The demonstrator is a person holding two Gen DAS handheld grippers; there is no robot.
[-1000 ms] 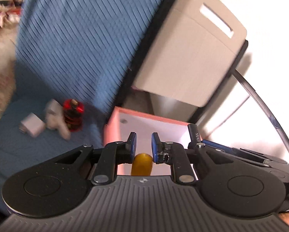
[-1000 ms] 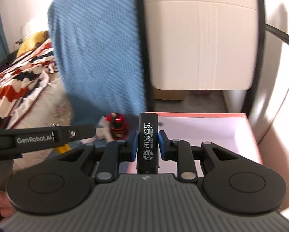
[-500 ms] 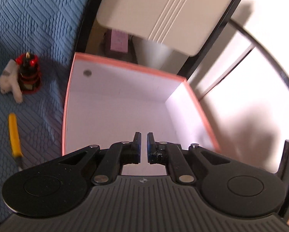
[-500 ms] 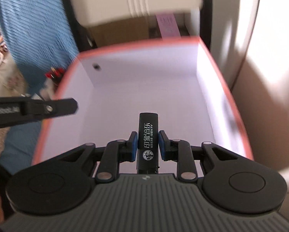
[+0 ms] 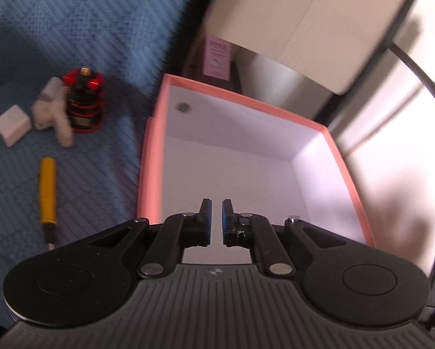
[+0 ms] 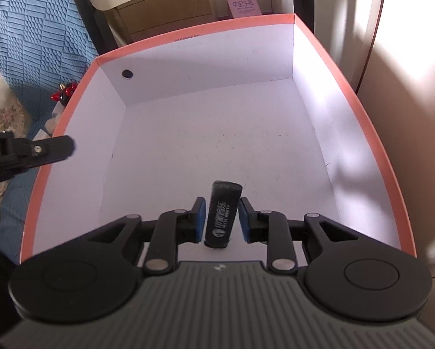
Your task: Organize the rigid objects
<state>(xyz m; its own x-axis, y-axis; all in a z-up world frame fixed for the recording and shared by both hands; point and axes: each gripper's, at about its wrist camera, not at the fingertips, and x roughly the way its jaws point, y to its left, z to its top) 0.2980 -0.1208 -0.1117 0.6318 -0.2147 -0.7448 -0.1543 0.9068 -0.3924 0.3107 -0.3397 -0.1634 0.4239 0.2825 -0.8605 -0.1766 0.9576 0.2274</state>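
A pink-rimmed white box (image 6: 278, 19) stands open; it also shows in the left wrist view (image 5: 235, 96). My right gripper (image 6: 222, 218) is over its near end, jaws apart, with a black lettered stick (image 6: 223, 213) loose and tilted between the pads. My left gripper (image 5: 216, 218) is nearly shut and empty above the box's near left corner. On the blue cloth (image 5: 72, 29) left of the box lie a yellow pen (image 5: 48, 186), a red and black cylinder (image 5: 85, 104), a white charger (image 5: 11, 125) and a small white piece (image 5: 53, 113).
A beige cardboard box (image 5: 313, 20) and a pink label (image 5: 217, 58) stand behind the pink box. A pale cabinet (image 6: 415, 87) is to the right. The left gripper's finger (image 6: 34, 151) shows at the box's left rim.
My right gripper went down over the box and opened, letting go of the black stick. My left gripper swung from the yellow pen to the box; the pen lies on the cloth.
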